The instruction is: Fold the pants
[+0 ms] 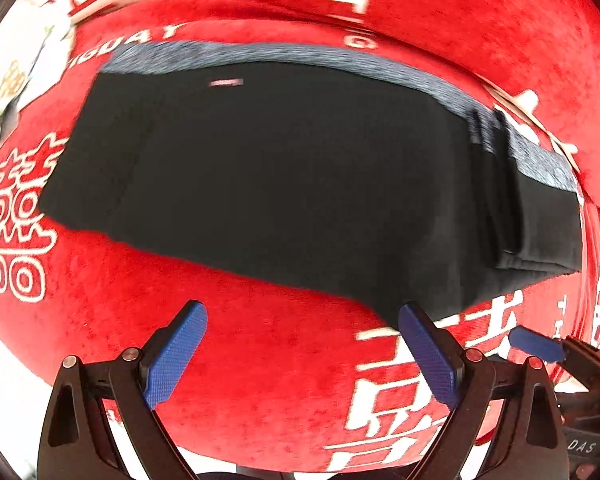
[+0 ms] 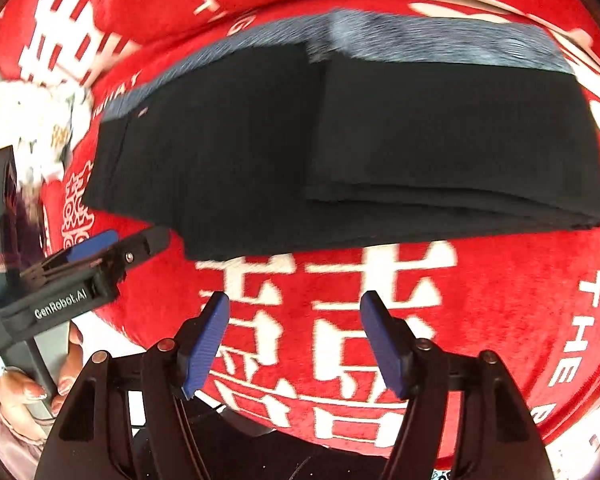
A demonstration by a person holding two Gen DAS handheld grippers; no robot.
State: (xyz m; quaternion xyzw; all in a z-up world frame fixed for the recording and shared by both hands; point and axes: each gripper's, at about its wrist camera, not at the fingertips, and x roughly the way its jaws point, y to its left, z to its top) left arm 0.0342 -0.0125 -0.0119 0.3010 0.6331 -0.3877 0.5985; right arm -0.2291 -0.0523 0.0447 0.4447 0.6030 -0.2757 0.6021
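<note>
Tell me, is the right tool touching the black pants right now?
Apart. The right wrist view shows the right tool open over the red cloth, with bare cloth between its tips and the pants.

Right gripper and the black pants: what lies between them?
Only bare red cloth with white characters separates the right gripper from the black pants, in the right wrist view.

Pants (image 1: 284, 176): matt black cloth, heathered grey knit band along far edge. Blanket (image 1: 284, 360) under them: fuzzy red plush, white print. My pads (image 2: 206, 346): blue ribbed plastic; my arms: matt black plastic, metal pins.
</note>
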